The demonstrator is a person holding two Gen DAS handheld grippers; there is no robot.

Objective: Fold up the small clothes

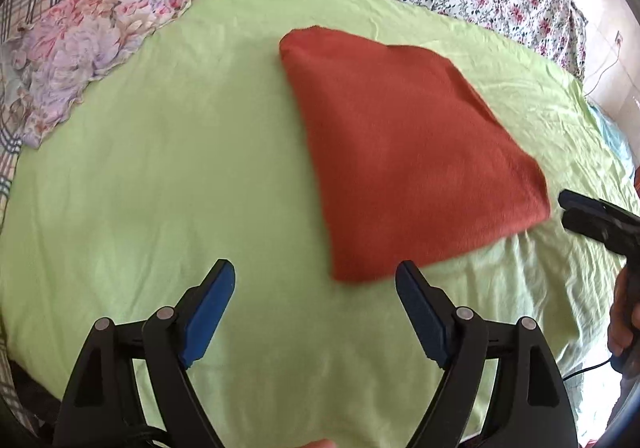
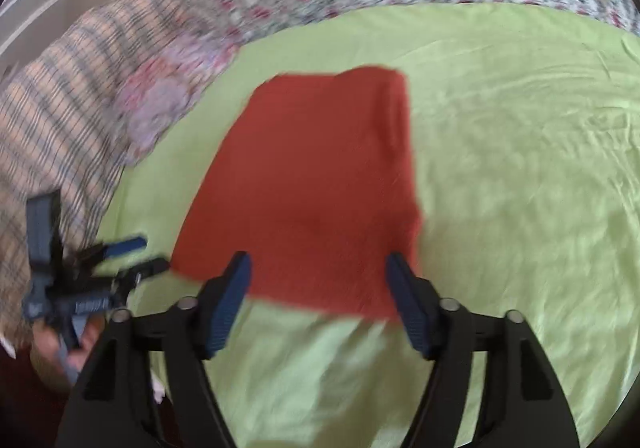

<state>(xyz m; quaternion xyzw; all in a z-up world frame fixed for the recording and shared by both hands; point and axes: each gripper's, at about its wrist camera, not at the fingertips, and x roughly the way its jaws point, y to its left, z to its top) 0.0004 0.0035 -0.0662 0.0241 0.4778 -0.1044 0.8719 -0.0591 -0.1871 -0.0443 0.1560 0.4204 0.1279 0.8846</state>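
Lying folded on green sheet, rust cloth w/ floral pillow nearby; both claws apart, empty.

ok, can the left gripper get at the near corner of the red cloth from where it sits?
Probably yes. The left gripper is open and empty, with the red cloth lying flat on the green sheet just ahead. Nothing lies between them, and the right gripper, also open, sits off at the cloth's other side.
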